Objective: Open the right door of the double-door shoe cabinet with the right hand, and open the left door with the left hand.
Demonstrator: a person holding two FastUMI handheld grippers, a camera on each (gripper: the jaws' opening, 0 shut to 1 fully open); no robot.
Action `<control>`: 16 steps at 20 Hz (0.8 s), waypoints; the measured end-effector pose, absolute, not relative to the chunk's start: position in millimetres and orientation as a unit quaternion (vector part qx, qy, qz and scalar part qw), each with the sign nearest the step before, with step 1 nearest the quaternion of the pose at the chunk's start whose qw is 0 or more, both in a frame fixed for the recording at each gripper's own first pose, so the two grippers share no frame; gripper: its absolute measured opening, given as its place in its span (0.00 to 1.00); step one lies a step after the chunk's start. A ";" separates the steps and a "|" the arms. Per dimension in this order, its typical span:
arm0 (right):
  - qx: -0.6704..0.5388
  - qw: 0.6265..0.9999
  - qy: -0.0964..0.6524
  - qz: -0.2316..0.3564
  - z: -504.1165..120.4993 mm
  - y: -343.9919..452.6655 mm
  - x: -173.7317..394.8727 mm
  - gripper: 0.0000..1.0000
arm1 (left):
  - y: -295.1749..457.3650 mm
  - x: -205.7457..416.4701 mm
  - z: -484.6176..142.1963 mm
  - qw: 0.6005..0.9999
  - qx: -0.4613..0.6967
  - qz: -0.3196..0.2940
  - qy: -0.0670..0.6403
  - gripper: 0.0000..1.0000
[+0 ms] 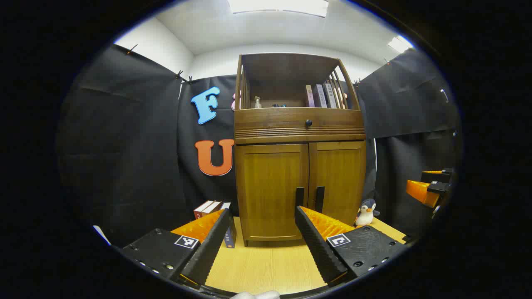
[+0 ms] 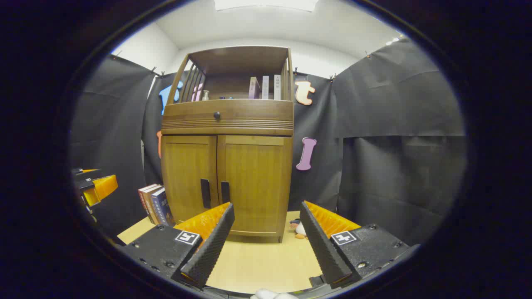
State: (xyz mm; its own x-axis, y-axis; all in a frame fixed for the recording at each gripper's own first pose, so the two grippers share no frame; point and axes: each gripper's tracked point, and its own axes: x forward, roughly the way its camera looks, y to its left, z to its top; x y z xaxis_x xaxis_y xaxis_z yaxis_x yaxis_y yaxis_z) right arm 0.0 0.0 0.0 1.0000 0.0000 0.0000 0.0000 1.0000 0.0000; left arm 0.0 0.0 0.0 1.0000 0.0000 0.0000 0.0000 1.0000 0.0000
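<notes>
A brown wooden shoe cabinet [image 1: 299, 166] [image 2: 226, 166] stands on a light wooden table, both doors closed. Its left door [image 1: 271, 187] [image 2: 188, 174] and right door [image 1: 338, 178] [image 2: 255, 178] carry black vertical handles [image 1: 299, 196] [image 1: 319, 198] [image 2: 205, 193] [image 2: 225, 192] at the middle seam. My left gripper [image 1: 262, 211] is open, held in front of the left door, apart from it. My right gripper [image 2: 266, 207] is open before the right door, also apart. The right gripper [image 1: 428, 189] shows at the edge of the left gripper view, the left one [image 2: 93, 185] at the edge of the right gripper view.
Books [image 1: 212, 209] [image 2: 154, 203] stand left of the cabinet. A penguin toy [image 1: 366, 212] [image 2: 297, 228] sits at its right foot. A drawer with a black knob [image 1: 308, 123] [image 2: 216, 115] and an open shelf with books top the cabinet. The table [image 1: 266, 265] is bare in front.
</notes>
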 end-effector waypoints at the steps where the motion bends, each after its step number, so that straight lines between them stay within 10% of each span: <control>1: -0.001 1.000 0.000 0.000 0.4 -0.1 0.0 1.00 | 2.0 -0.1 -1.4 1.000 -0.001 0.002 0.001 0.96; 16: -0.005 1.000 0.009 0.005 -9.4 0.5 7.3 1.00 | -1.0 7.6 -10.8 1.000 -0.002 -0.009 0.015 1.00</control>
